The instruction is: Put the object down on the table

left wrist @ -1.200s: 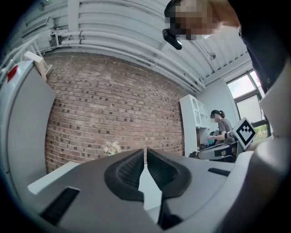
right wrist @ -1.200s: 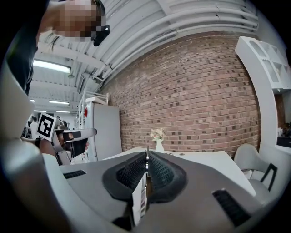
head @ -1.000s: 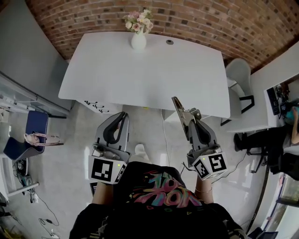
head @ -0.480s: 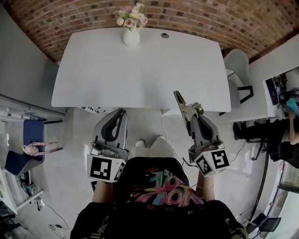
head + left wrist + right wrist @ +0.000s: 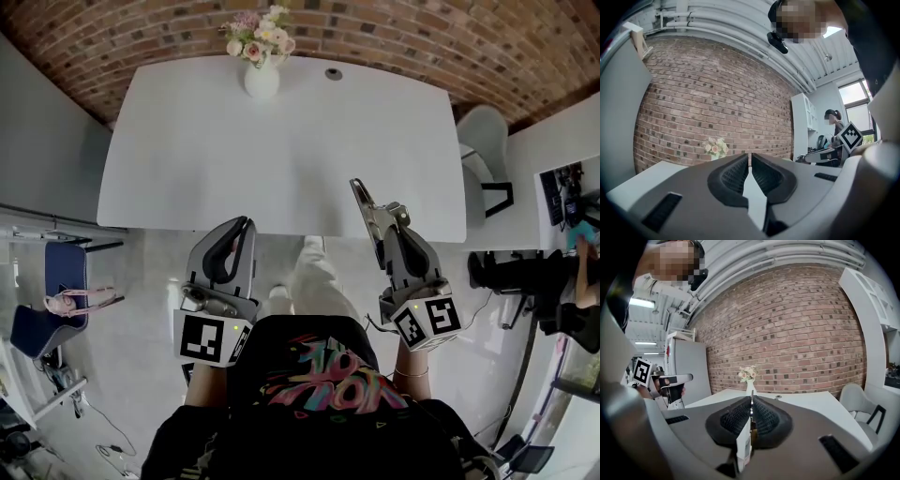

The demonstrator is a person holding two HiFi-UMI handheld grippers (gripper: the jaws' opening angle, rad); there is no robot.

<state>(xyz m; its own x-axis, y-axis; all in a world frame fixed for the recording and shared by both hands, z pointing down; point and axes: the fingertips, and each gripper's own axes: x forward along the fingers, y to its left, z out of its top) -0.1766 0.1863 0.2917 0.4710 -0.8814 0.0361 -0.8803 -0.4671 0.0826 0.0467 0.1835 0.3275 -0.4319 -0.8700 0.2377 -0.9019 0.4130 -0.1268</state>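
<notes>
A thin, flat, stiff object (image 5: 361,201) (edge-on between ribbed black pads) is pinched by the right gripper (image 5: 384,223), near the smooth white table's (image 5: 187,141) front edge; the left gripper (image 5: 245,225) is pressed together, empty.

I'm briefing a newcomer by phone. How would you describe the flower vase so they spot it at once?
Find the big white table by the brick wall. Near the middle of its far edge stands a small white vase of pink and cream flowers. It is the only upright thing there; the dark round fitting to its right lies flat.
</notes>
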